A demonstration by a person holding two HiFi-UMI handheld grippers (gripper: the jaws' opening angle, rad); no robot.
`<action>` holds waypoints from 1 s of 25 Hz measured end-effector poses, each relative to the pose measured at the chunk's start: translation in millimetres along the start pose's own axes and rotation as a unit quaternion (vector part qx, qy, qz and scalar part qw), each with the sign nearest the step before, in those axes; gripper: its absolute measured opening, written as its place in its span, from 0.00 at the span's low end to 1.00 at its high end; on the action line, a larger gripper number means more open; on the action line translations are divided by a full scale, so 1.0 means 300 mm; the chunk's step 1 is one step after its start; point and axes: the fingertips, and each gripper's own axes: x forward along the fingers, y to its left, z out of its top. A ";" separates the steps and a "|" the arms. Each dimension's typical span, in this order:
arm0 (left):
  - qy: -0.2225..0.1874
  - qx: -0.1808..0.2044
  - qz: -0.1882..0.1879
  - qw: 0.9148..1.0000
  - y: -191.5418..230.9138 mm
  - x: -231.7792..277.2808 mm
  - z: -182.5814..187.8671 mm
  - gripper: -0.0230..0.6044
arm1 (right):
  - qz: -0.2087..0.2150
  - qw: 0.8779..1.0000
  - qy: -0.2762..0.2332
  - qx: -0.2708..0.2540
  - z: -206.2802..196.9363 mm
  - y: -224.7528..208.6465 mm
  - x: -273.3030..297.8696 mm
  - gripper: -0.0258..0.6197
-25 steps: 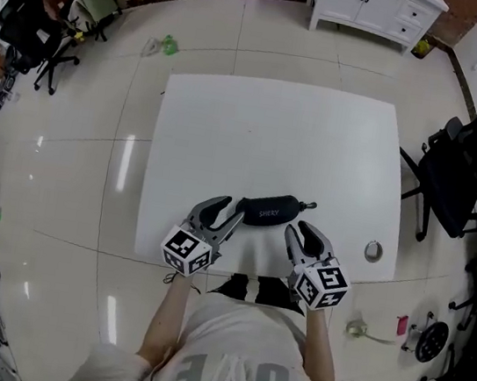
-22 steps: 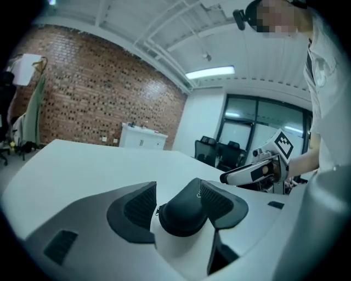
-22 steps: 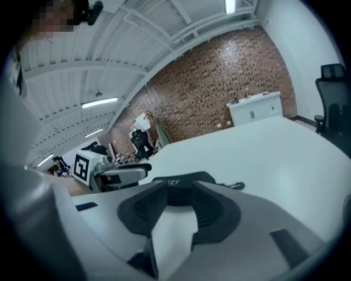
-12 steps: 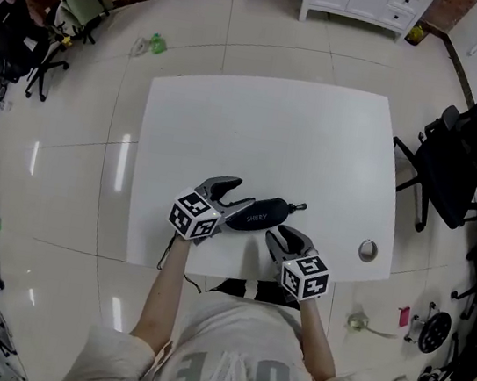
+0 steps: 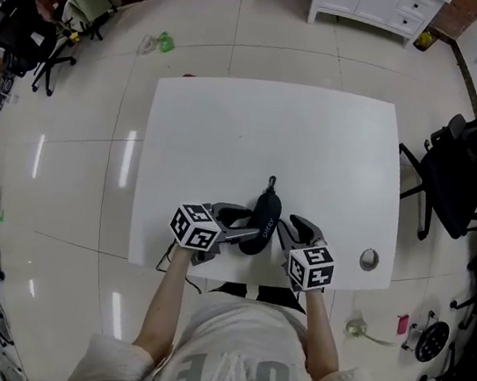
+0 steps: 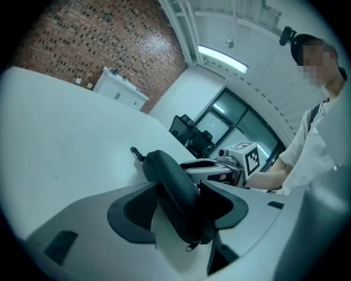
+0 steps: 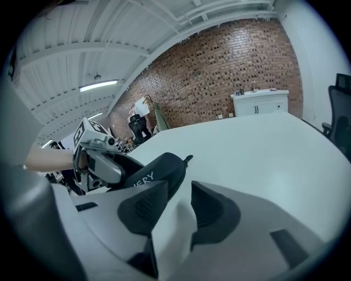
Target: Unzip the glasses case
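Evidently steadying it for unzipping, the left tool (image 6: 178, 206) — jaws just widened — clamps the glasses case (image 6: 167, 175); the right tool (image 7: 179, 193), likewise widened, gapes empty.

We wear a pale grey T-shirt (image 5: 234, 367) with short sleeves and large darker letters across the chest. Our left tongs (image 5: 246, 226) and right tongs (image 5: 290, 228) have light grey bodies, dark ribbed pads (image 6: 140, 211) and white cubes (image 5: 195, 226) printed with black square markers.
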 end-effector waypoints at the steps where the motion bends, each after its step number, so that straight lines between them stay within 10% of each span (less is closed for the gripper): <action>1: -0.003 -0.012 -0.002 1.000 0.007 0.001 0.005 0.40 | 0.004 1.000 0.000 -0.002 0.000 0.000 0.004 0.21; 10: 0.047 -0.106 0.012 0.993 0.084 0.007 0.011 0.44 | 0.039 0.999 0.004 0.002 -0.001 0.034 0.020 0.21; 16: 0.117 -0.193 -0.060 0.972 0.062 0.037 -0.019 0.45 | 0.053 0.998 0.008 -0.044 0.009 0.032 0.035 0.21; 25: 0.060 -0.242 -0.040 0.968 0.096 0.040 0.018 0.48 | 0.110 0.993 -0.016 -0.033 0.061 0.060 0.050 0.20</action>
